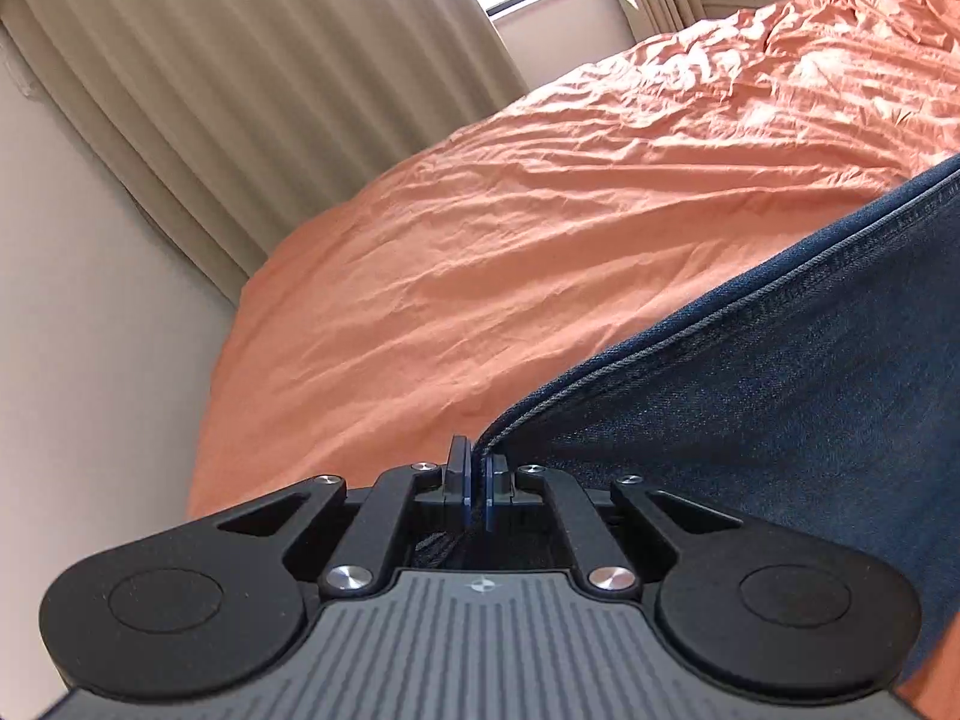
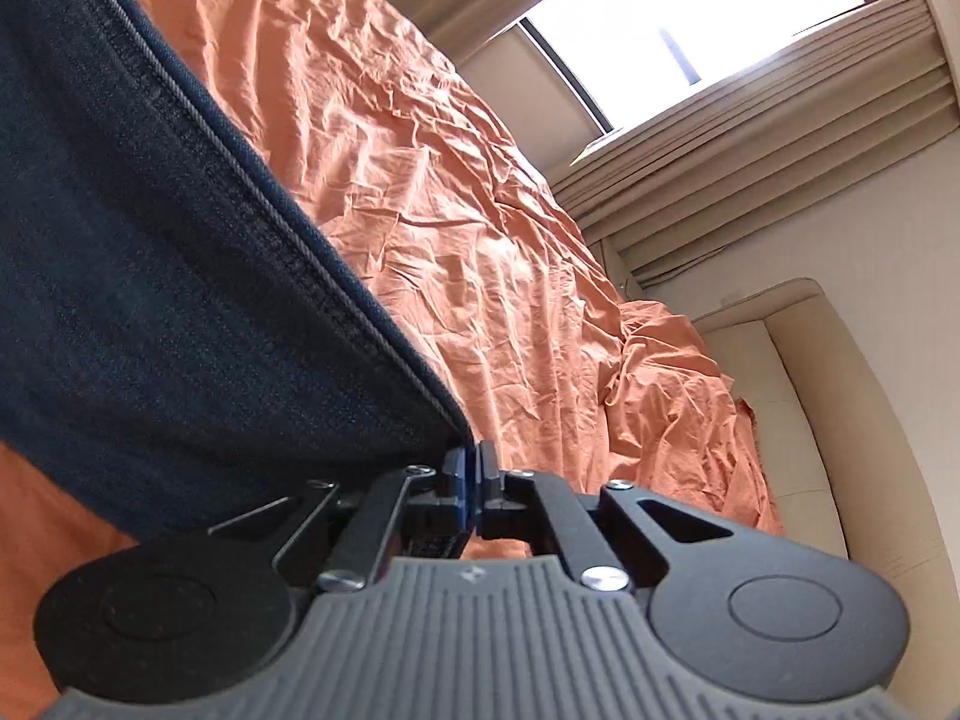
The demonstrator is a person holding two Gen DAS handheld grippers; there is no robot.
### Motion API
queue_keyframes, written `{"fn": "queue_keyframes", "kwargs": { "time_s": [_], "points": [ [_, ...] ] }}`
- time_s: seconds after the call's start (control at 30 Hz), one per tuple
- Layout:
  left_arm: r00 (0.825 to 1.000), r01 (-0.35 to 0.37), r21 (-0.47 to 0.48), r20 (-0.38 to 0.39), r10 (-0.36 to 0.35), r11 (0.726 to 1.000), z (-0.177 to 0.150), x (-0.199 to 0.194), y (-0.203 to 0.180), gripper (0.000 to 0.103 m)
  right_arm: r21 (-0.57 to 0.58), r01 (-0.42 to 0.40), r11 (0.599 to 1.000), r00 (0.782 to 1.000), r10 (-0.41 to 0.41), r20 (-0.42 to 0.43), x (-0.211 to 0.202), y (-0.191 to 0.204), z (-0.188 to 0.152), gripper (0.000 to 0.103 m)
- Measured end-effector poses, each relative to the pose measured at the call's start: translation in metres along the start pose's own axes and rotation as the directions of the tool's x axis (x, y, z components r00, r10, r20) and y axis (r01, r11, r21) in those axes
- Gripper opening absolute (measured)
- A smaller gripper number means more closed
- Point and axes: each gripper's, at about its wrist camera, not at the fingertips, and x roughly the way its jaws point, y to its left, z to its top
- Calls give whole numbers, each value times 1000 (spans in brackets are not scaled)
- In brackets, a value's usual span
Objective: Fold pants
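Note:
Dark blue denim pants [image 1: 780, 396] hang stretched above the orange bedsheet [image 1: 540, 210]. My left gripper [image 1: 477, 468] is shut on one corner of their hemmed edge, and the cloth runs away up to the right. In the right wrist view my right gripper [image 2: 473, 468] is shut on the other corner of the pants [image 2: 150, 270], and the cloth runs up to the left. The taut stitched edge spans between the two grippers. The lower part of the pants is hidden.
The wrinkled orange sheet [image 2: 480, 252] covers the whole bed. Beige curtains [image 1: 210, 90] and a bright window [image 2: 690, 18] stand behind the bed. A cream padded headboard [image 2: 798, 396] borders the bed at the right. A pale wall [image 1: 90, 390] lies at the left.

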Motion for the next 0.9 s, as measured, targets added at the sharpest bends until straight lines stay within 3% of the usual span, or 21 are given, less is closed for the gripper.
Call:
{"fn": "queue_keyframes", "kwargs": {
  "time_s": [0.3,0.43,0.63,0.7,0.73,0.77,0.8,0.87,0.9],
  "points": [
    [983,66,61,-173,-54,996,-1,129,-32,5,-99,-119,988,984,105,-144,127,60,31,0],
    [980,76,85,-189,-59,993,-11,153,-43,5,-122,-157,980,974,134,-182,162,79,34,0],
    [979,90,86,-188,-73,992,-18,160,-47,8,-99,-167,981,967,144,-209,171,86,34,0],
    [985,78,104,-164,-60,992,-18,155,-47,21,-78,-151,985,969,132,-206,166,81,36,2],
    [988,71,100,-142,-57,992,-17,151,-43,45,-57,-142,988,971,128,-203,162,77,37,4],
    [991,64,87,-121,-53,994,-16,145,-40,78,-30,-136,990,972,128,-195,155,72,39,11],
    [994,64,60,-92,-58,996,-11,141,-35,85,-4,-127,992,975,124,-184,149,68,41,29],
    [996,62,22,-64,-60,998,-9,125,-25,83,47,-100,994,984,106,-144,128,59,45,54],
    [997,60,8,-57,-59,998,-9,117,-20,83,82,-119,990,983,129,-130,117,55,48,51]
  ]
}}
